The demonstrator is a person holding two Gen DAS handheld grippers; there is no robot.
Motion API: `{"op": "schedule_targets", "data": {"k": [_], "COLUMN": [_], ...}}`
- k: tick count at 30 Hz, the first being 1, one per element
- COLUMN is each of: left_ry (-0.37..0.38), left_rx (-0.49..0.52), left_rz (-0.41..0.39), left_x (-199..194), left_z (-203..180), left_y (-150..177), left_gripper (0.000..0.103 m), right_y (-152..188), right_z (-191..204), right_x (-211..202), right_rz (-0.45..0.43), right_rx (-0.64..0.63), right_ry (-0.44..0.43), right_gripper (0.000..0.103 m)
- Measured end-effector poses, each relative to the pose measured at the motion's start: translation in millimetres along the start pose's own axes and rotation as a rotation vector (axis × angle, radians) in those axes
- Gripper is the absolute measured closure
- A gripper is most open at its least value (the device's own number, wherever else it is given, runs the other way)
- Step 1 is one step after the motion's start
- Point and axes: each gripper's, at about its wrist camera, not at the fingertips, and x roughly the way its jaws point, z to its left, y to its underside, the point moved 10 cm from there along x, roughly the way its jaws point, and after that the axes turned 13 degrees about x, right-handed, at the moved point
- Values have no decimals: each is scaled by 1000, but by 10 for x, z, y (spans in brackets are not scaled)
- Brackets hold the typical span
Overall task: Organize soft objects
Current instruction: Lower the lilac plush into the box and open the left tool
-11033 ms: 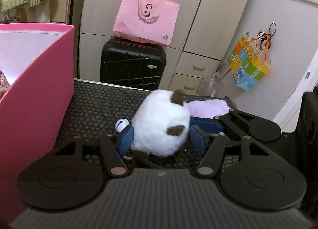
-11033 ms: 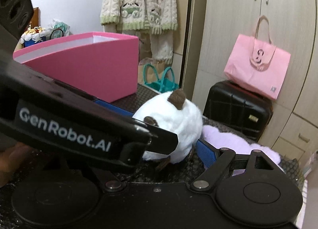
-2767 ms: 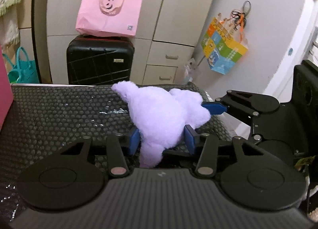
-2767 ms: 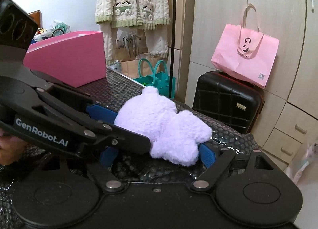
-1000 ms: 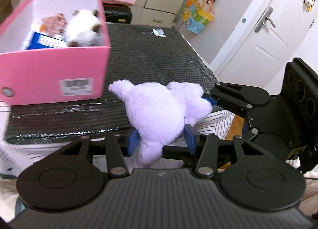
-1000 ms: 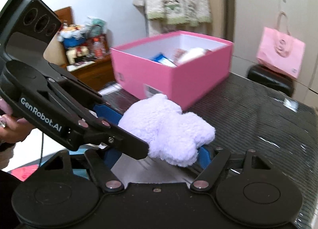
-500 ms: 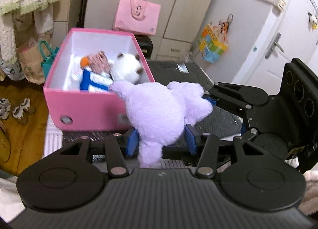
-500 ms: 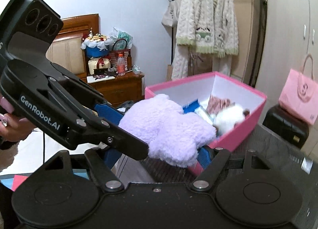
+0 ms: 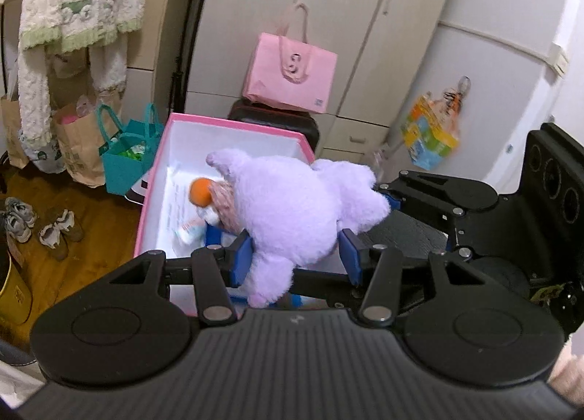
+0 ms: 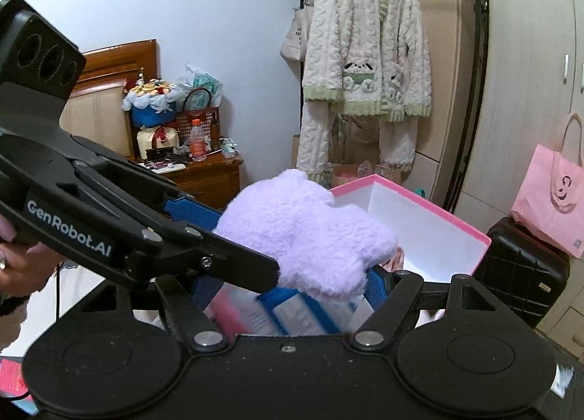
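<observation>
A lilac plush toy (image 9: 292,208) is held in the air by both grippers, right over the open pink box (image 9: 233,126). My left gripper (image 9: 295,255) is shut on its lower body with blue pads. My right gripper (image 10: 288,274) is shut on its other side (image 10: 303,234); its body comes in from the right in the left wrist view (image 9: 438,193). Inside the box lie a toy with an orange ball (image 9: 200,192) and a blue-and-white item (image 10: 292,310). The white plush in the box is hidden behind the lilac one.
The pink box (image 10: 438,215) stands on a black textured table (image 9: 405,234). Behind are a black suitcase (image 10: 522,266) with a pink bag (image 9: 292,73), a teal bag (image 9: 127,153), hanging knitwear (image 10: 365,55), and wardrobes. Shoes lie on the floor at left.
Both grippers have carried the lilac plush forward from in front of the box to directly above its opening. The grip on it is unchanged.
</observation>
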Motion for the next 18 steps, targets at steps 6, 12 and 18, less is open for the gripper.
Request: {"op": "schedule_targets", "data": {"k": [6,12,18], "left_ry": [11,-9,-86], "left_rx": [-82,-139,-138], "left_rz": [15,51,58], "left_x": [346,670,777], "left_z": [328,585,727], "left_y": [-101,-16,30], "left_gripper": [55,55,55], "right_y": [-200,-190,-138], "right_z": [-256,-420,-472], "right_x": [375,736,975], "right_rz": [52,123,184], "right_rx": [-6,-1,-17], "right_ry": [-21,-7,16], "right_gripper": [22,22,22]}}
